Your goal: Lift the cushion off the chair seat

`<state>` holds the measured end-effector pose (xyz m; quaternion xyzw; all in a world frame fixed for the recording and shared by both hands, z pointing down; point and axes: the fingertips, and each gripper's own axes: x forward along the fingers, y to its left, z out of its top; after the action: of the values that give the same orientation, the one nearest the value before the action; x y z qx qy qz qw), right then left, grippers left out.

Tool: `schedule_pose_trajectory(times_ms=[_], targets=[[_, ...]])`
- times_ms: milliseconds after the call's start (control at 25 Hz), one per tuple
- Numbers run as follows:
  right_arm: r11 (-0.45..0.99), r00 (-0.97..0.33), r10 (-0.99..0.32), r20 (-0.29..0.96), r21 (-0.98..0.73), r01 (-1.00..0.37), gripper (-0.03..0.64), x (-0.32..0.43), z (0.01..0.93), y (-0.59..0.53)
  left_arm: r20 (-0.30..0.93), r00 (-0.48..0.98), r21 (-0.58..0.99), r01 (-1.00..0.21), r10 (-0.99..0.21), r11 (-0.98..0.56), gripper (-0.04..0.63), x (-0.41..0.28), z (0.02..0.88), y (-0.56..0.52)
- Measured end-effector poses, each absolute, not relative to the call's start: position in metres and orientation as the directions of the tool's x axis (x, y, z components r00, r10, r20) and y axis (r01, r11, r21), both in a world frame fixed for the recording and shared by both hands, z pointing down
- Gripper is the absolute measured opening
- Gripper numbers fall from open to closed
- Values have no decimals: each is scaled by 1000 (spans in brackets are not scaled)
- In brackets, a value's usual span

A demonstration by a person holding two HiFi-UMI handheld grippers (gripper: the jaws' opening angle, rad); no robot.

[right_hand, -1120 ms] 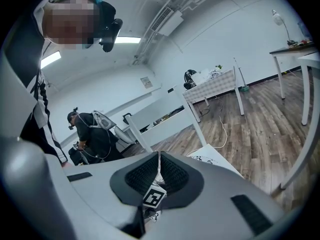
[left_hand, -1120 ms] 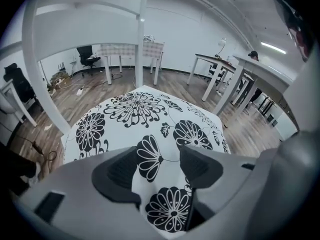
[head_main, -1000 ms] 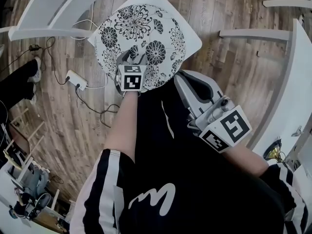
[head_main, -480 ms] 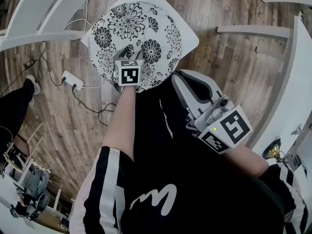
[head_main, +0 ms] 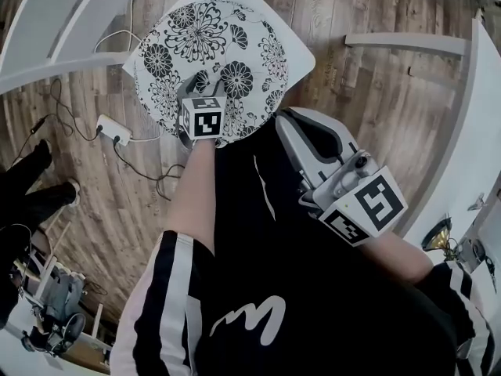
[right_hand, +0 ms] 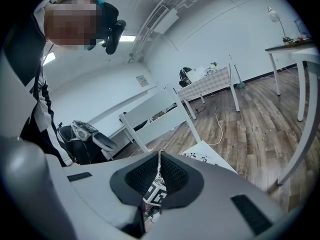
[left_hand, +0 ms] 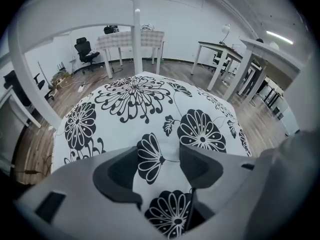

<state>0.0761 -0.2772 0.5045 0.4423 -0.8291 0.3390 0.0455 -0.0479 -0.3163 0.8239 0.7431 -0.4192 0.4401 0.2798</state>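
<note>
Head view, L to R: power strip (head_main: 109, 128) w/ cables lies on the wood floor (head_main: 102, 202), at ~9 o'clock of the chair seat (head_main: 302, 53). The cushion (head_main: 211, 41), round w/ floral print, lies flat on that seat and covers most of it; white corners show at 12 and 3 o'clock.

The left gripper (head_main: 205, 86) sits on the cushion's 6 o'clock edge, nearest the person. That's prob. the easiest rim to reach, and the soft cover gives a fold to pinch. In the left gripper view its jaws are clamped on a ridge of fabric bunched betw. them. The cushion isn't visibly off the seat yet.

The right gripper (head_main: 288, 128) is at ~4 o'clock of the cushion, jaws pressed together on nothing. Prob. spare, kept out of the way. Next, I'd judge: raise L straight up.
</note>
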Motion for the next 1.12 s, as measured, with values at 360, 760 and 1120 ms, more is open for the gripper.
schedule_pose_trajectory(times_ms=[360,760,1120], targets=[[381,-604,-706,369,-522,-763,28,73,504,-278,901,253,45,-863,-353,-503,243,-46,823,-315],[382,-611,-701,369,-528,-758,28,77,505,-273,904,282,68,-838,-323,-541,52,-37,823,-310],[388,-612,-698,371,-523,-759,28,75,506,-266,859,340,123,-862,-382,-491,25,-36,810,-311]])
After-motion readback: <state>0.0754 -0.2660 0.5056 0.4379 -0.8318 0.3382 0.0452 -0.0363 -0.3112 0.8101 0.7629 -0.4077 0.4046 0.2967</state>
